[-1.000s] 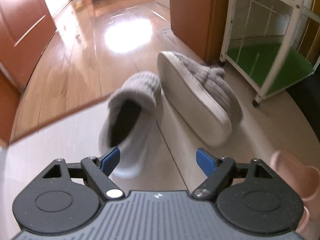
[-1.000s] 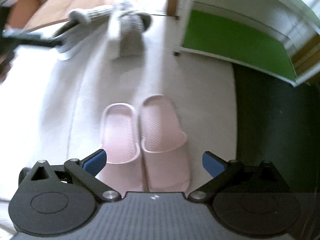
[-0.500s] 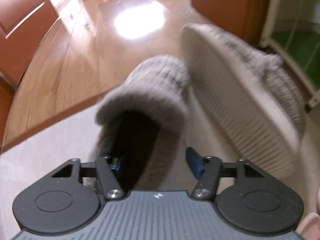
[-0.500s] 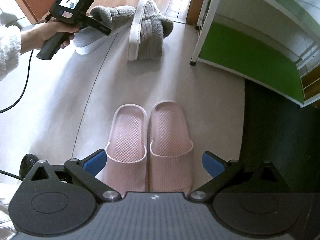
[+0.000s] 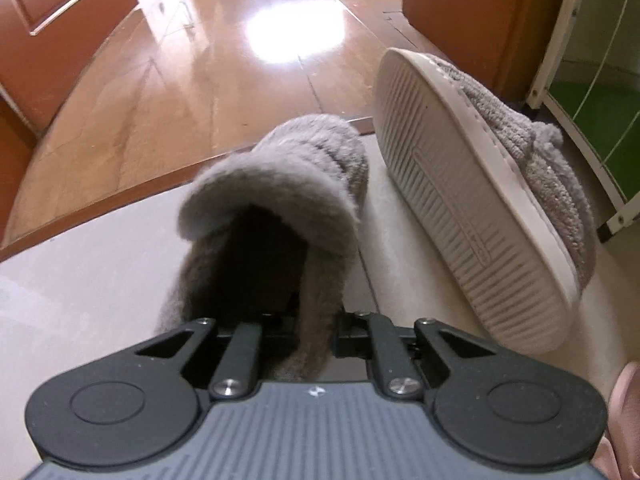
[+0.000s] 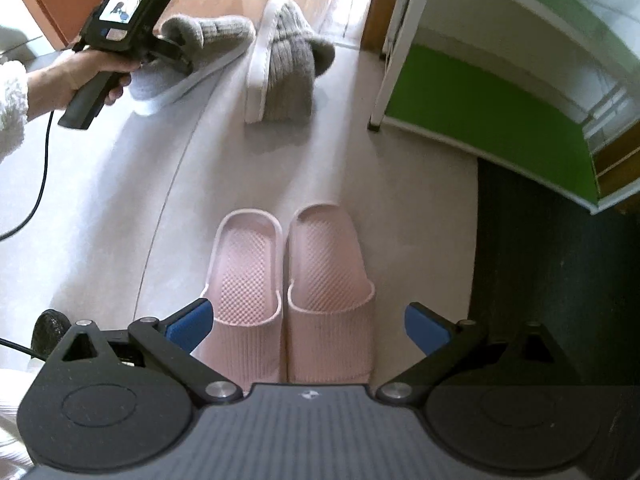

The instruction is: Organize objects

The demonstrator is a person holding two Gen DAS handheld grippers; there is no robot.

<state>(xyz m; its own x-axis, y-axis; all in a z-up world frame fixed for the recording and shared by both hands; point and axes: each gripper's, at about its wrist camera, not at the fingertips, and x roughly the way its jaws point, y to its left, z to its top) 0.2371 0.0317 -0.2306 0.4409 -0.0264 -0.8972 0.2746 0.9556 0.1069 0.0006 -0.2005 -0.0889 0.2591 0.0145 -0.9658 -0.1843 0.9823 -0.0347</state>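
The left gripper [image 5: 316, 330] is closed on the side wall of the near grey slipper [image 5: 276, 216], one finger inside the dark opening and the other outside, at the heel end. That slipper sits upright on the pale floor [image 5: 80, 280], close to the edge where the wood floor [image 5: 200, 80] begins. The second grey slipper [image 5: 480, 184] lies on its side just to the right, ribbed sole facing the first, near the white rack [image 6: 400, 60]. Whether the two slippers touch I cannot tell.

The right gripper [image 6: 308, 326] hangs with its fingers wide apart and empty, above the pink slides [image 6: 292, 280], which stand side by side, toes toward the camera.

The main risk, as I judge it, is the grip itself. The wall is soft, thick fleece, and the fingers pinch only fabric far back from the toe. On a lift the slipper will likely sag and swing nose-down, and the pile may creep out of the fingers. A fast pull would make that worse.

A second risk is the neighbour. If the held slipper is swung to the right, its toe could catch the tipped one and push it against the rack leg or flop it sole-up, leaving more to fix.

Third, the pink pair already looks tidy; bringing the grey slipper down too near could knock them out of line, and the right gripper hovering low there could do the same.
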